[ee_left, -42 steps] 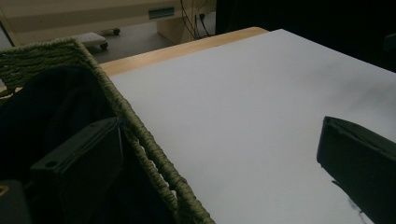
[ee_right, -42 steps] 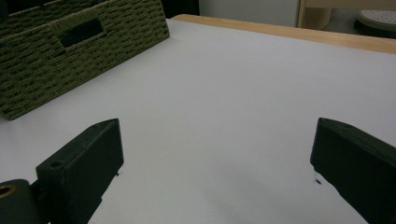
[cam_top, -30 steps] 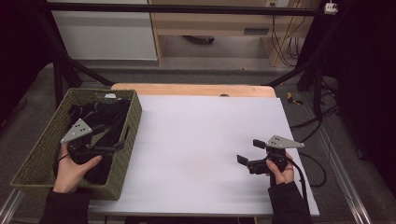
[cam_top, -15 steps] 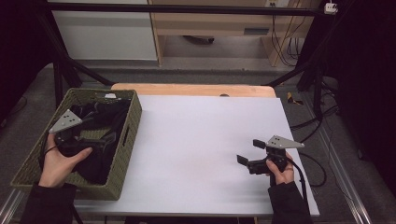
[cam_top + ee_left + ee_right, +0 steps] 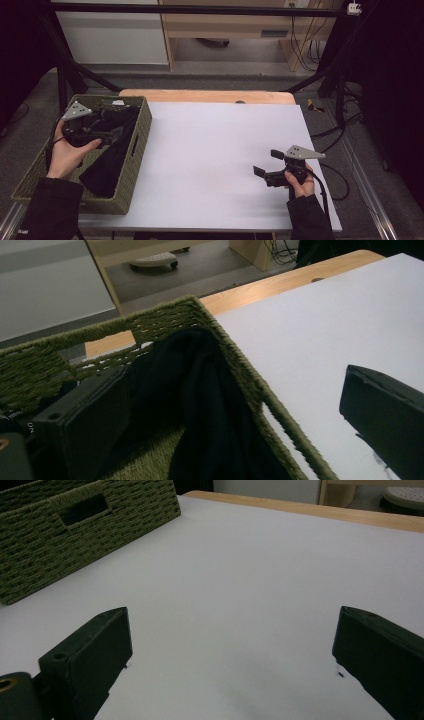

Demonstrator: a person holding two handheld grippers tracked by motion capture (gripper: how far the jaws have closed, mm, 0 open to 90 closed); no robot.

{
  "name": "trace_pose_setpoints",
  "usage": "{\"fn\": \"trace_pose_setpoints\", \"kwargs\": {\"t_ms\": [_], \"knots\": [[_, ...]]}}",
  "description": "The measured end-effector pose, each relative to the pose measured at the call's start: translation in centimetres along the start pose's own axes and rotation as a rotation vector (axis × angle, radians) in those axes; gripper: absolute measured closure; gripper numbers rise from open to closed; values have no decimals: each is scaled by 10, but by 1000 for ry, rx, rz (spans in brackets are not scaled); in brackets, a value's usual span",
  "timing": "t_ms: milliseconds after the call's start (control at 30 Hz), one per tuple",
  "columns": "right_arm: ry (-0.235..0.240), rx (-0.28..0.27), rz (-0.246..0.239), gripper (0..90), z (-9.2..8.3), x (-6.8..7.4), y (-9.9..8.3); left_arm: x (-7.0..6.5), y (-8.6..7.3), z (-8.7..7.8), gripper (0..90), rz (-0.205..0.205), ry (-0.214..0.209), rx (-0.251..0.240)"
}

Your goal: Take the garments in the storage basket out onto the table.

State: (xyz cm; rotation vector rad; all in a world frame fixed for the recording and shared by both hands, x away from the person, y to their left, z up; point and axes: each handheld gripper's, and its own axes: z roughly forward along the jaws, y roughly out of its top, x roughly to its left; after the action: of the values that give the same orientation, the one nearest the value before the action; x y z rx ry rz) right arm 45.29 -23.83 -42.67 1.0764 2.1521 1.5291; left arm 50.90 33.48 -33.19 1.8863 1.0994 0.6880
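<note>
Woven basket (image 5: 131, 165): 1 | dark cloth (image 5: 107, 162): 1 | hand-held grippers: left (image 5: 107, 127), right (image 5: 266, 162), both agape, empty

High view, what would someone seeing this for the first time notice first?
Most likely the green woven basket at the table's left edge, with dark cloth heaped inside it. The left gripper hangs over that cloth with its fingers spread. The right gripper sits low and open over the bare white table at the right.
</note>
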Motion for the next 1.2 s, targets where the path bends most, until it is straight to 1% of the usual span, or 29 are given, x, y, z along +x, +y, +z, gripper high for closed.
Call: {"fn": "trace_pose_setpoints", "kwargs": {"t_ms": [67, 133, 233, 267, 367, 433, 567, 667, 733, 867, 1000, 1200], "knots": [[0, 1, -1, 27, 0, 0, 0, 3, 1, 6, 0, 3, 15, 9], [1, 2, 0, 27, 0, 0, 0, 5, 2, 11, 0, 0, 20, 25], [1, 2, 1, 27, 1, 0, 0, 6, 4, 19, 0, 24, 32, 56], [0, 2, -1, 27, 1, 0, 0, 6, 5, 22, 0, 28, 42, 68], [1, 3, -2, 27, 1, 0, 0, 11, 6, 28, 0, 21, 49, 62], [2, 4, -5, 27, 1, 0, -1, 15, 5, 32, 13, 2, 49, 58], [0, 5, -3, 27, 1, -1, -1, 21, -1, 42, 13, -23, 56, 118], [0, 4, -1, 27, 1, 0, -1, 23, -6, 50, 22, -33, 63, 149], [0, 3, -1, 27, 1, 0, -1, 25, -10, 54, 30, -52, 59, 157], [-1, 4, -1, 27, 1, -1, -1, 25, -17, 63, 36, -60, 49, 178], [-1, 4, -1, 27, 1, 0, -1, 23, -23, 71, 49, -61, 29, 195], [-1, 4, -2, 27, 1, 0, -1, 20, -33, 81, 87, -39, 19, 229]]}}
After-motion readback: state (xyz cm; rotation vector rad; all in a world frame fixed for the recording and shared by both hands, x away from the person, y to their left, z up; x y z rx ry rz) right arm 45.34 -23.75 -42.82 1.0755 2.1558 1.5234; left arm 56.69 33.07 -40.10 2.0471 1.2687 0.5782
